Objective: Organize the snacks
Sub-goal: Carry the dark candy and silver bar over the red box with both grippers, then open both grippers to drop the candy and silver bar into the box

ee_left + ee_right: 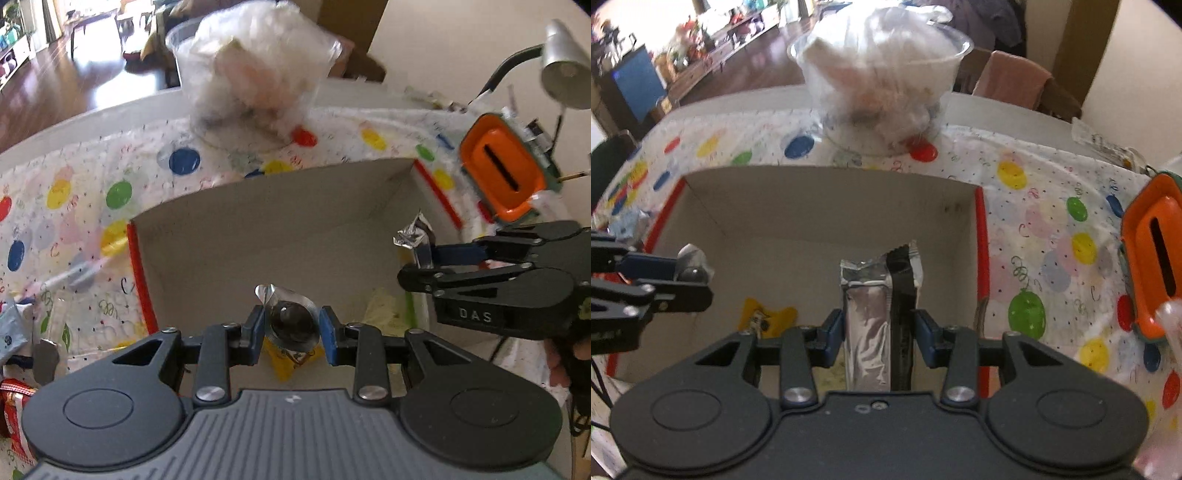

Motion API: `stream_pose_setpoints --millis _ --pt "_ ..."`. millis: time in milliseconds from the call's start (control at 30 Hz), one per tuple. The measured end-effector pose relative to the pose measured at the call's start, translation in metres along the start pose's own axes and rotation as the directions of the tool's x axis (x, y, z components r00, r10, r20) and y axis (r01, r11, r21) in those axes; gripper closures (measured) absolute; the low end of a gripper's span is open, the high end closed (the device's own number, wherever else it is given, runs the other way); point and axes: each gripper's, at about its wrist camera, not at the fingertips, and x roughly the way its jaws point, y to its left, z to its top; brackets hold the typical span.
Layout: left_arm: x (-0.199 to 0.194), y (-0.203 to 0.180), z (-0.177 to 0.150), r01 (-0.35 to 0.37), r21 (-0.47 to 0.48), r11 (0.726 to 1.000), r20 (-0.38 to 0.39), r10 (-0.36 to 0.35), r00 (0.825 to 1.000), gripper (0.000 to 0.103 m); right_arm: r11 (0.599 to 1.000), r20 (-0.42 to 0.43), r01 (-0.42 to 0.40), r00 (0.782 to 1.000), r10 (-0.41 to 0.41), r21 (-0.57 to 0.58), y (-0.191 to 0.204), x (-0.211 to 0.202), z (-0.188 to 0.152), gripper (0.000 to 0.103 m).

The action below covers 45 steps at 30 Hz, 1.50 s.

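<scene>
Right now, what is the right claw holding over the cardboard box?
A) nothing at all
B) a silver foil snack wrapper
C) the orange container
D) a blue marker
B: the right claw grips a long silver foil snack wrapper between its blue pads, above the open cardboard box.

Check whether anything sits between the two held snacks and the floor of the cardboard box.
Nothing visible blocks either drop. The right claw holds the silver wrapped bar and the left claw the clear-wrapped dark candy over the open cardboard box. Only a yellow packet lies flat on the floor below.
</scene>
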Motion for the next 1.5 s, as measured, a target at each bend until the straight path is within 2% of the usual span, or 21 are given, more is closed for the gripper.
stream_pose_setpoints --millis 200,367,533,700,833,1000,1333,1400,1500 --pt "0.024 -0.008 0.003 -0.024 0.021 0.999 -0.077 0.026 0.997 0.072 0.998 -0.042 -0.006 0.999 0.003 -0.068 0.002 0.016 0.005 0.063" --pt "0.04 -0.017 0.005 -0.048 0.065 0.997 -0.131 0.056 0.99 0.072 0.997 -0.06 -0.013 0.998 0.008 -0.077 0.001 0.024 0.004 0.064" --pt "0.046 -0.015 0.008 -0.078 0.063 0.995 -0.152 0.087 0.985 0.072 0.997 -0.06 -0.022 0.998 0.018 -0.079 0.0 0.025 0.003 0.064" --pt "0.047 -0.011 0.007 -0.078 0.039 0.996 -0.159 0.083 0.984 0.071 0.997 -0.048 -0.033 0.998 0.03 -0.071 0.0 0.022 0.001 0.062" --pt "0.042 -0.008 0.006 -0.072 0.013 0.997 -0.141 0.073 0.987 0.066 0.997 -0.035 -0.052 0.998 0.05 -0.057 0.0 0.015 -0.002 0.06" --pt "0.029 -0.005 0.002 -0.035 -0.019 0.999 -0.105 0.033 0.994 0.05 0.997 -0.016 -0.06 0.998 0.06 -0.05 0.002 0.005 -0.008 0.058" --pt "-0.007 0.001 -0.009 -0.031 -0.037 0.999 0.0 0.031 1.0 0.049 0.994 0.044 -0.102 0.994 0.103 -0.025 0.008 -0.025 -0.014 0.053" --pt "-0.015 0.001 -0.012 -0.04 -0.035 0.999 0.024 0.04 0.999 0.048 0.994 0.062 -0.105 0.992 0.106 -0.026 0.01 -0.032 -0.015 0.051" --pt "-0.029 0.003 -0.016 -0.045 -0.038 0.998 0.06 0.047 0.997 0.045 0.992 0.098 -0.119 0.988 0.121 -0.026 0.014 -0.043 -0.017 0.035"
